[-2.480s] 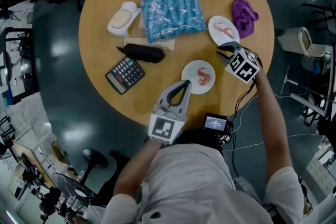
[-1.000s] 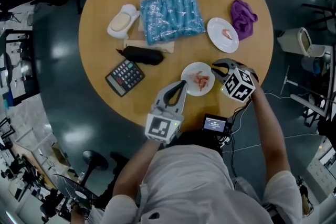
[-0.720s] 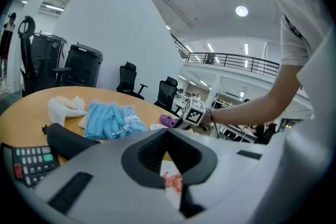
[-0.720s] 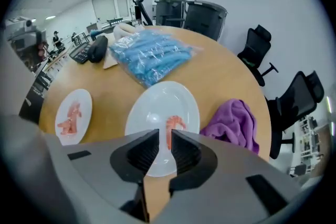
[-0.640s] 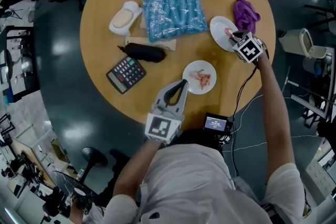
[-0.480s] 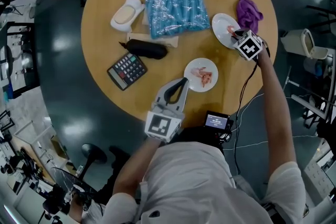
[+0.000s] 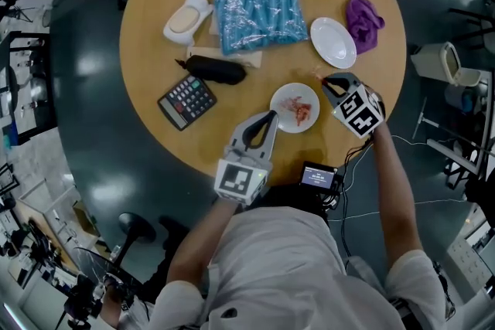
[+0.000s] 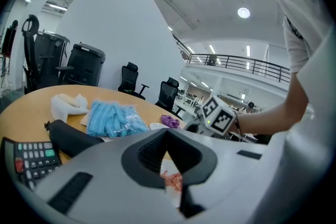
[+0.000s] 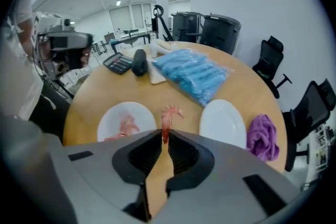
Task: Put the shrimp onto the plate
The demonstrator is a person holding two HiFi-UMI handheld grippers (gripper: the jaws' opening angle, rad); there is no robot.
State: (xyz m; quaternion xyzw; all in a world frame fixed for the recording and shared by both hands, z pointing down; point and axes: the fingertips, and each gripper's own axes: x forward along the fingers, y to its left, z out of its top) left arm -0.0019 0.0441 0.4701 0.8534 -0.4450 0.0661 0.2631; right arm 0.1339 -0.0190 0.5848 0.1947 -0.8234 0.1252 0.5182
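My right gripper [image 9: 164, 136] has a pink shrimp [image 9: 167, 118] pinched by the tail at its fingertips, and its jaws are closing on it. In the head view this gripper [image 7: 325, 81] hovers above the table, just right of the near white plate [image 7: 280, 100], which holds shrimp [image 7: 298, 110]. The far white plate [image 7: 332, 42] lies bare. In the right gripper view the near plate [image 9: 113, 113] is at left and the bare plate [image 9: 223, 120] at right. My left gripper [image 7: 271, 116] rests shut and empty at the near plate's front-left edge, with the shrimp [image 8: 172, 180] seen under its jaws.
A bag of blue items [image 7: 259, 11] lies at the table's back, a purple cloth [image 7: 362, 18] at the right. A calculator [image 7: 186, 100], a black case [image 7: 216, 72] and a white object [image 7: 186, 18] sit at left. A small screen [image 7: 319, 178] hangs off the near table edge.
My right gripper has come back from the far plate toward the near plate with the shrimp; the far plate is now bare. The left gripper has stayed put.
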